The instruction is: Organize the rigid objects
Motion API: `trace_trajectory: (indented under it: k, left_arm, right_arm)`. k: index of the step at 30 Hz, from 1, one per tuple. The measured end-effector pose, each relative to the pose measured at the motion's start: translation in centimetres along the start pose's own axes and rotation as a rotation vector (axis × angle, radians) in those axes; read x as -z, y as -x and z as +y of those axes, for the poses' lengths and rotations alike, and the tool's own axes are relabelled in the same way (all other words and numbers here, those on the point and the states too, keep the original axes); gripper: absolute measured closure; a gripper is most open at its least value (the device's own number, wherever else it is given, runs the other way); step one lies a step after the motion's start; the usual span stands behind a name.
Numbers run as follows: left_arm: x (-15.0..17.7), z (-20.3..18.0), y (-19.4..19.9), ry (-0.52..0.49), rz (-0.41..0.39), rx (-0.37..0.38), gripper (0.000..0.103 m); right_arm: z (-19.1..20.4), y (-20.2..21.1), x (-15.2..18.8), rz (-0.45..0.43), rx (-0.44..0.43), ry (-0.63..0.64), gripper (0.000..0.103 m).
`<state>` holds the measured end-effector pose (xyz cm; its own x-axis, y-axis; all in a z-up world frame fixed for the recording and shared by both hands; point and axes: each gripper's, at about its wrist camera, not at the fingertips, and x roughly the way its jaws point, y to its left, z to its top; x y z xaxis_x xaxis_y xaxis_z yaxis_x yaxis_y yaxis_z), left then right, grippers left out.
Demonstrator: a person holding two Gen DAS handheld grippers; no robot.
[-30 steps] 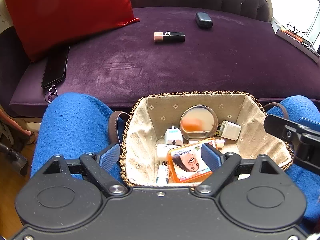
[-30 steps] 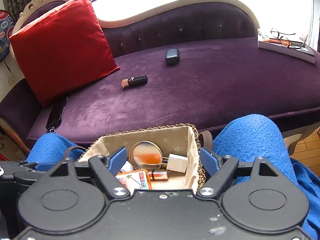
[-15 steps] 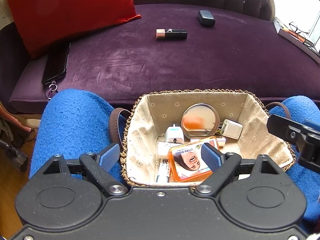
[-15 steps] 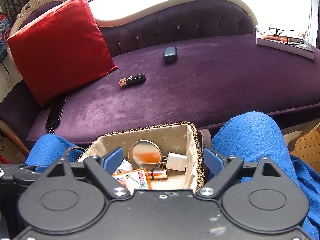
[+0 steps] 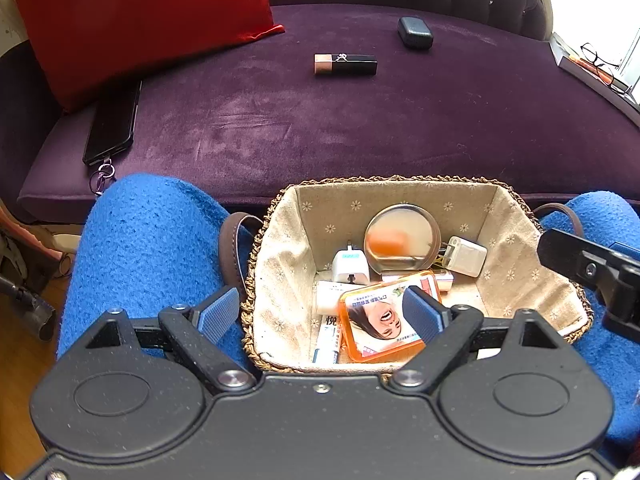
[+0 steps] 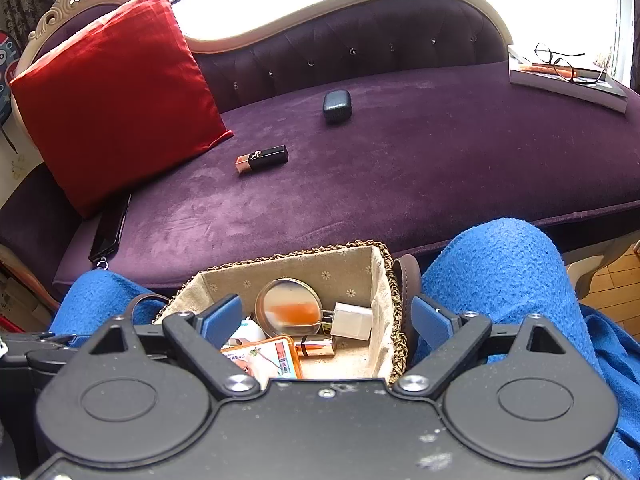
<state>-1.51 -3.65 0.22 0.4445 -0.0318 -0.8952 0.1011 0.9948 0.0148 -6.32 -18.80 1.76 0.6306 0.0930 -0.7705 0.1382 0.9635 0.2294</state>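
- Purple velvet chaise, tufted back with a cream carved frame; its left end is cut off by the view
- Red satin cushion leans on the backrest and hides the top of a black phone lying flat
- Blue fuzzy blanket covers both knees; what lies under it is hidden
- Woven basket with floral cloth lining sits between the knees, its near rim hidden by the gripper bodies
- Left gripper spread wide, empty, over the basket's near left corner
- Right gripper spread wide, empty, over the basket's right wall
- In the basket: round metal tin, orange plastic case, white charger, white plug; a tube beneath is mostly covered
- On the seat, well apart from the basket: black and rose-gold lipstick, dark rounded case
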Motion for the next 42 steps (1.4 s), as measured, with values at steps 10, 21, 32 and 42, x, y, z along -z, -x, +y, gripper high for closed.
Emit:
trace_trajectory:
  k: [10, 21, 32, 42]
  left_arm:
    - [-0.01, 0.02, 0.02, 0.001, 0.000, 0.001, 0.018]
    - [-0.04, -0.03, 0.05, 0.002, 0.001, 0.000, 0.018]
    - [-0.19, 0.07, 0.25, 0.006, -0.001, 0.003, 0.017]
    - [-0.52, 0.41, 0.64, 0.025, -0.005, 0.017, 0.017]
  right_arm:
    - [-0.02, -0.07, -0.02, 0.004, 0.001, 0.001, 0.008]
    - [0.00, -0.29, 0.10, 0.008, 0.002, 0.003, 0.007]
    - [0.49, -0.38, 0.14, 0.012, 0.013, 0.018, 0.006]
    - [0.89, -0.47, -0.07, 0.029, 0.037, 0.039, 0.003]
